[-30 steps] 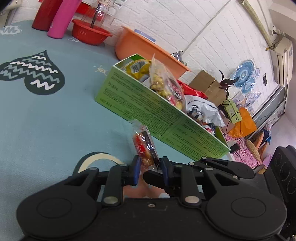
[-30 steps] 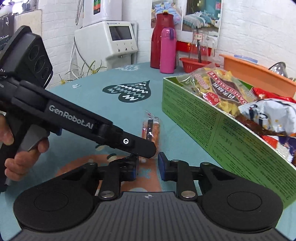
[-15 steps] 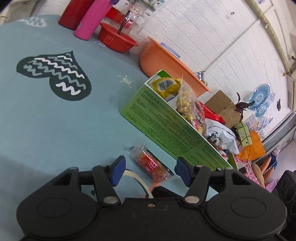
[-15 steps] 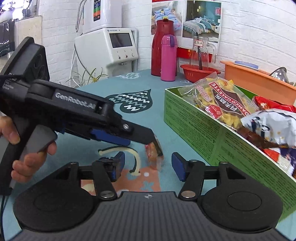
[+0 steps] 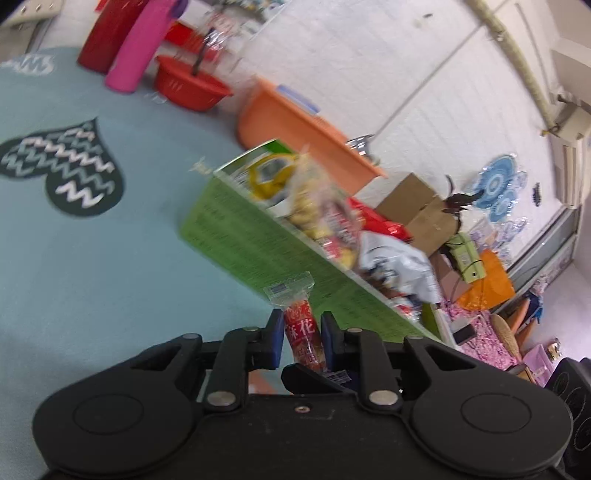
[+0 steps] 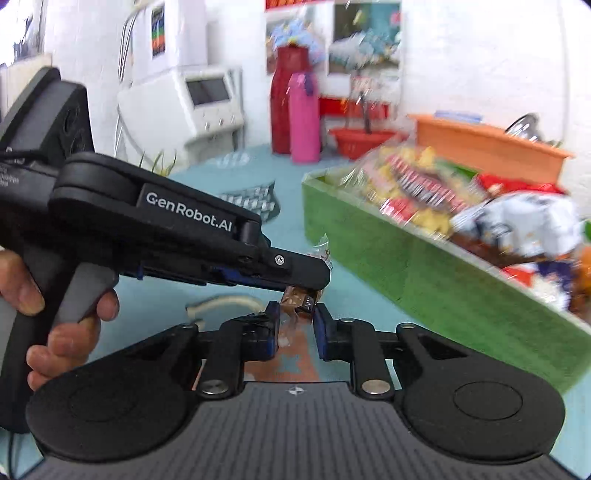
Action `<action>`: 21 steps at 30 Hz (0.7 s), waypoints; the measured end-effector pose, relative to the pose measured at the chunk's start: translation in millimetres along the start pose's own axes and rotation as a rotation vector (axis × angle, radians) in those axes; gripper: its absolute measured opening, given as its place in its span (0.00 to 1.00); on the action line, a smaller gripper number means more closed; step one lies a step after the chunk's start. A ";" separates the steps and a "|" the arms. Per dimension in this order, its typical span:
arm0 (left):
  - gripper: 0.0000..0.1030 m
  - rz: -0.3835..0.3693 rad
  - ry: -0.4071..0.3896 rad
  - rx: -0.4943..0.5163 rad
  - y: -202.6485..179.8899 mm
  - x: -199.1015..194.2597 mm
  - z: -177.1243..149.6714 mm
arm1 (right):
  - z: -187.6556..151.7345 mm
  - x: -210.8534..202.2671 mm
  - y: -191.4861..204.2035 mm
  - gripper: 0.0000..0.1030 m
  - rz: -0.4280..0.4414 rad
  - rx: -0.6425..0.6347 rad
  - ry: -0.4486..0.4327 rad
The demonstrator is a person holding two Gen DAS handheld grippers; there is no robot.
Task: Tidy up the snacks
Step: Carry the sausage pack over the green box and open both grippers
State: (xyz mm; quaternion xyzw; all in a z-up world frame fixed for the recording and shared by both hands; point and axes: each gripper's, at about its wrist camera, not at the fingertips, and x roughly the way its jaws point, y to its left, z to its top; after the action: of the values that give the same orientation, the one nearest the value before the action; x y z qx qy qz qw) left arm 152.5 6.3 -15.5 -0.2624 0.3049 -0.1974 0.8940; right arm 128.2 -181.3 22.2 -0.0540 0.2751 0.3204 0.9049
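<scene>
Item: snack packet (image 5: 303,332), slim, clear-wrapped, light, soft, crinkly and likely slippery; best taken mid-body, not by the sealed end. Located above the table (image 5: 110,266), beside the green box (image 5: 258,254). Left gripper (image 5: 302,332) had just closed on it; right gripper (image 6: 295,321) likewise clamped its lower end

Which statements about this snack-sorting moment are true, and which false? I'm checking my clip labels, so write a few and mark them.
1. The left gripper clamps a red snack packet. True; its jaws have just been closing onto it.
2. The green box is empty. False: it holds several snack bags.
3. The pink bottle lies on its side. False: it stands upright beside the red flask.
4. An orange tub sits behind the green box. True.
</scene>
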 end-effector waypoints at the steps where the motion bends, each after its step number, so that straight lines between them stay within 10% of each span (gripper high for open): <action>1: 0.34 -0.014 -0.011 0.018 -8.3 -2.0 2.1 | 1.3 -6.8 -0.1 0.33 -0.011 0.002 -0.023; 21: 0.34 -0.130 0.000 0.174 -87.2 81.1 66.0 | 42.4 -31.8 -75.3 0.34 -0.224 0.100 -0.253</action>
State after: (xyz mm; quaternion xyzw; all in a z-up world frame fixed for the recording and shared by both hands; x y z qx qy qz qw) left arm 238.2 -80.6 44.7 -0.2033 0.2689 -0.2808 0.8986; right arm 173.4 -246.6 69.0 0.0014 0.1669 0.2078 0.9638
